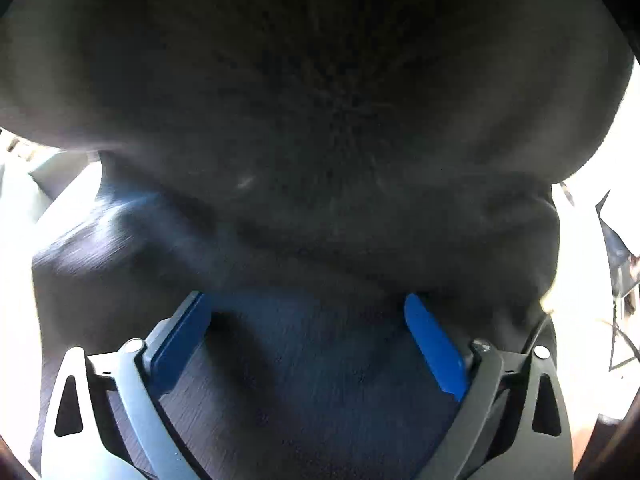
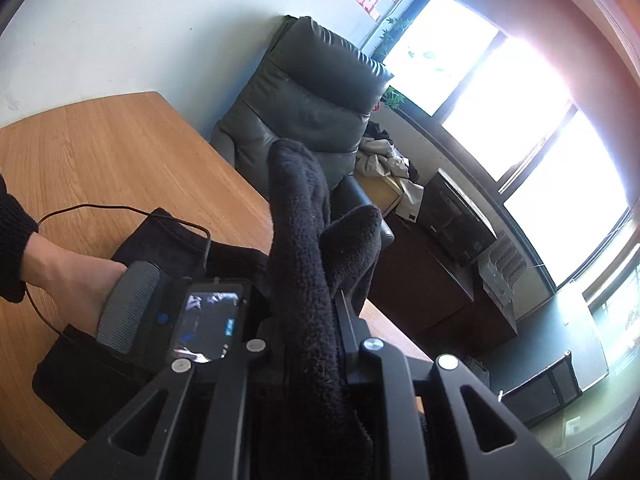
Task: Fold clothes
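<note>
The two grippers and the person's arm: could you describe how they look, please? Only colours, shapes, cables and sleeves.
The left gripper has bright blue flat fingers on grey and black linkage arms with round silver bolts. The right gripper has a black frame with triangular cut-outs. The person's hand is bare, under a black knitted sleeve; the ribbed grey handle carries a small screen and a thin black cable.

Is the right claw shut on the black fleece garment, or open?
Shut on it: the right claw has the black fleece garment pinched between its fingers, the fabric rising up out of the grip.
</note>
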Demonstrator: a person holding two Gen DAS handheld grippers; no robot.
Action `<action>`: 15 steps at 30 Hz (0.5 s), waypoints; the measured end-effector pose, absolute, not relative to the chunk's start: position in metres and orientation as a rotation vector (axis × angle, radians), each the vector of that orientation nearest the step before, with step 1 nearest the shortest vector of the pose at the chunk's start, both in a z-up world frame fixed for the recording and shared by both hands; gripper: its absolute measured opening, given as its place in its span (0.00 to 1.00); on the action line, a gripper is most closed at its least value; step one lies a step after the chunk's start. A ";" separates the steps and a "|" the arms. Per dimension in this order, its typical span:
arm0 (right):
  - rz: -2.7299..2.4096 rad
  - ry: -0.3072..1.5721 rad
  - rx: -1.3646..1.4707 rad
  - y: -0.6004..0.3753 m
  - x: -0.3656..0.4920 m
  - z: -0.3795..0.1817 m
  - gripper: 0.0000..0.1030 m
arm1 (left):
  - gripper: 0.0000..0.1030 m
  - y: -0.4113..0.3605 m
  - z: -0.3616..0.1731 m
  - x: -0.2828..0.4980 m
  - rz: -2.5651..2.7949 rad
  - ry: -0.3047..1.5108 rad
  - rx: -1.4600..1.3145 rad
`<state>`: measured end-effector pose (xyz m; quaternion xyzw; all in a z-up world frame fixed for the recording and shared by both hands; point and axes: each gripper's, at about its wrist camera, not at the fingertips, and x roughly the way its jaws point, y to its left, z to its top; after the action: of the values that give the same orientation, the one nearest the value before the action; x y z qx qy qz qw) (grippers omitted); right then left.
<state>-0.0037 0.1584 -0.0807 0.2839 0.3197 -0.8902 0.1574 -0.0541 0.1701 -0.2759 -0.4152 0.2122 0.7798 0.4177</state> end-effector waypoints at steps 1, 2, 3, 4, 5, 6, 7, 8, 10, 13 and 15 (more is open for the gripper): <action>-2.551 0.907 0.814 0.158 -0.003 -0.082 0.15 | 0.96 0.155 -0.275 -0.048 1.953 0.539 -1.044; -2.555 0.900 0.815 0.157 -0.003 -0.083 0.15 | 0.98 0.141 -0.279 -0.045 1.947 0.534 -1.061; -2.556 0.880 0.814 0.156 -0.004 -0.084 0.15 | 1.00 0.130 -0.284 -0.044 1.950 0.507 -1.078; -2.553 0.871 0.808 0.154 -0.003 -0.084 0.15 | 1.00 0.122 -0.289 -0.045 1.963 0.451 -1.086; -2.549 0.863 0.802 0.152 -0.003 -0.085 0.15 | 1.00 0.120 -0.293 -0.044 1.981 0.424 -1.077; -2.539 0.855 0.796 0.146 -0.003 -0.086 0.15 | 1.00 0.126 -0.294 -0.042 1.996 0.437 -1.060; -2.527 0.856 0.790 0.139 -0.001 -0.087 0.15 | 1.00 0.134 -0.296 -0.040 2.008 0.459 -1.042; -2.516 0.859 0.785 0.133 0.002 -0.088 0.14 | 1.00 0.141 -0.297 -0.040 2.017 0.454 -1.035; -2.486 0.863 0.773 0.117 0.004 -0.091 0.14 | 1.00 0.151 -0.300 -0.042 2.033 0.421 -1.026; -2.472 0.816 0.761 0.093 0.007 -0.092 0.14 | 1.00 0.151 -0.301 -0.041 2.041 0.387 -0.999; -2.478 0.761 0.747 0.078 0.008 -0.090 0.13 | 1.00 0.143 -0.300 -0.037 2.018 0.382 -0.974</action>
<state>0.0078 0.0777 -0.0896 0.2701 0.2752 -0.8960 0.2200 -0.0374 0.1432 -0.3000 -0.3888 0.1524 0.8054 0.4206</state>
